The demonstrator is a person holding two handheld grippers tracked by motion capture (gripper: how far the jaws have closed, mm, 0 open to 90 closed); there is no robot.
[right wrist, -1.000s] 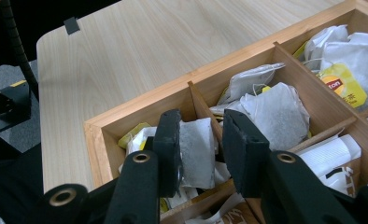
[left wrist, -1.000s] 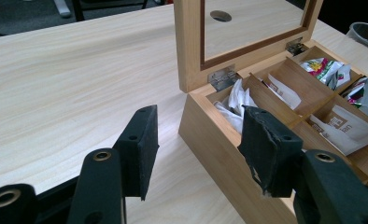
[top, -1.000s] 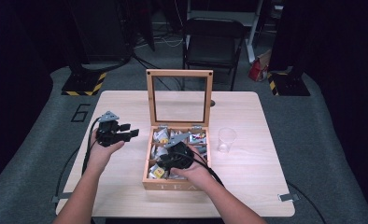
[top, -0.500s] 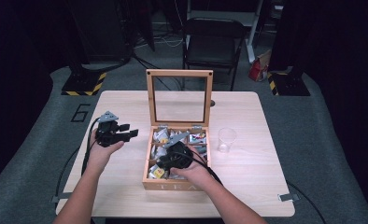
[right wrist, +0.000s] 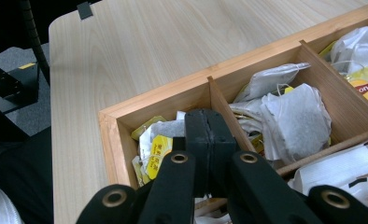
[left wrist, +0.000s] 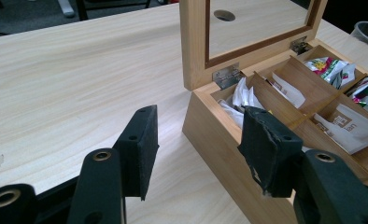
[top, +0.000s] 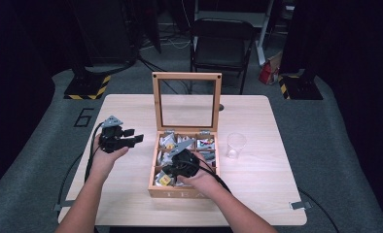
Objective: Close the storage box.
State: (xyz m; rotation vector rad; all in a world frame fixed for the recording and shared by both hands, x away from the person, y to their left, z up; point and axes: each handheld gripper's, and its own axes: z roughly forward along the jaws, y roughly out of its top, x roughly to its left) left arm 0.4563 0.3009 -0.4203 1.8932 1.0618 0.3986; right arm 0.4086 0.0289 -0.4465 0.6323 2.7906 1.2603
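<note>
In the high view the person's right forearm is reaching in from the near edge and angling left, so that the right gripper (top: 172,171) is dipping into the near left compartment of the wooden tea box (top: 183,193), which is sitting in the middle of the table (top: 257,126). Its jaws have just been closing, and the right gripper view is showing the two black pads pressed flat together over the yellow-labelled tea bags (right wrist: 155,148) in that corner compartment; whether a bag or its tag is pinched between the pads cannot be told. The same view is showing the next compartment holding pale paper tea bags (right wrist: 292,119) heaped loosely against the divider. To the left, well apart from the box, the left hand is holding the left gripper (top: 131,140) above bare tabletop, pointing right toward the box, its jaws standing partly apart with nothing between them. The left gripper view is looking past those pads at the box's left wall and is revealing what the high view is blurring: white and brown sachets (left wrist: 345,123) lying flat in the far compartments, and metal hinges (left wrist: 226,74) at the back. Farther off, the glass-paned lid (top: 187,99) is standing upright, and a clear plastic cup (top: 235,144) is standing just right of the box.
</note>
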